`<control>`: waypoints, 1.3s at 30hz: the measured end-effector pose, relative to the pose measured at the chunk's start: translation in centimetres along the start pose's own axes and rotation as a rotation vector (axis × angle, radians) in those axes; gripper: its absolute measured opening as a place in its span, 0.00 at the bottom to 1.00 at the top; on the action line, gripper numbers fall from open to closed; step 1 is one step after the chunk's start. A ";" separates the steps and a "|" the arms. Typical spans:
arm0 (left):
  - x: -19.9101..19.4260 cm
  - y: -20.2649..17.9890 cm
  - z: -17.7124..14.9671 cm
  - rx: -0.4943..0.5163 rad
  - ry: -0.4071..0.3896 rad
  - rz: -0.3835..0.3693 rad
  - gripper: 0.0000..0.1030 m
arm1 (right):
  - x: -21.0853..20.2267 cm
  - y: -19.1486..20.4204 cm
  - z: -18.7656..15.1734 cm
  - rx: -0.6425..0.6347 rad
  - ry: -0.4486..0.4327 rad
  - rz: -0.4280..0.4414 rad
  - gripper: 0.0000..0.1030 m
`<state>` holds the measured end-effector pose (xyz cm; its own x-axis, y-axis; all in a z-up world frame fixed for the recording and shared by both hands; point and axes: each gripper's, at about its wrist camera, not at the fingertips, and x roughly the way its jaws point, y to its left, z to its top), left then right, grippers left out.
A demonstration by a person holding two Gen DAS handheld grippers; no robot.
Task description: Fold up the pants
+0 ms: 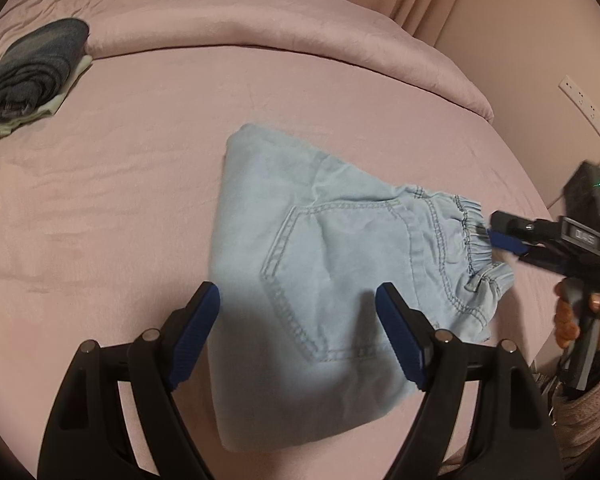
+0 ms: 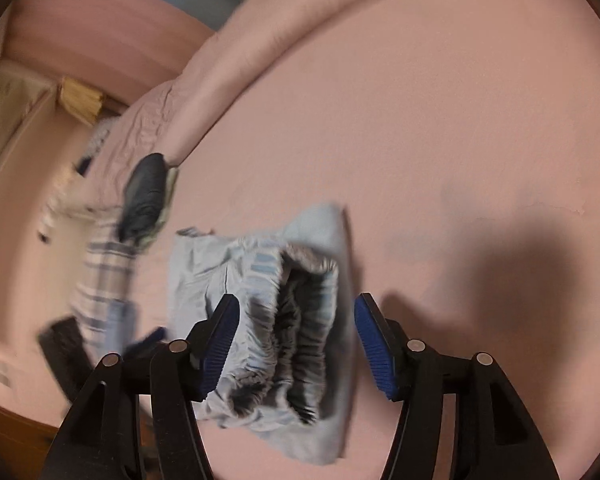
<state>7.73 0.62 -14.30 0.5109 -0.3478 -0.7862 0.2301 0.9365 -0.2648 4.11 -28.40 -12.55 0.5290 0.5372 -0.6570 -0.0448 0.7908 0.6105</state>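
The light blue pants [image 1: 300,264] lie folded on the pink bed [image 1: 120,184], long axis diagonal, elastic waistband toward the right gripper [image 2: 296,344]. Its fingers stand apart around the waistband, not pressing. The left gripper [image 1: 298,300] hovers above, fingers wide, holding nothing.

Pants [image 1: 300,248]: pale blue denim. Bedsheet [image 1: 140,160]: plain pink. Folded clothes at ten o'clock [image 1: 32,76]: dark blue-grey. Gripper pads [image 1: 196,332]: blue.
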 end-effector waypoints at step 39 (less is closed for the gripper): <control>0.0 5.6 -3.8 -0.266 0.079 -0.153 0.74 | 4.5 8.4 -0.1 -0.365 0.117 0.008 0.43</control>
<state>5.87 6.03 -17.95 0.4184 -0.4904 -0.7645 0.0687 0.8564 -0.5117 6.07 -19.32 -10.42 0.4278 0.5573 -0.7116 -0.3589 0.8273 0.4322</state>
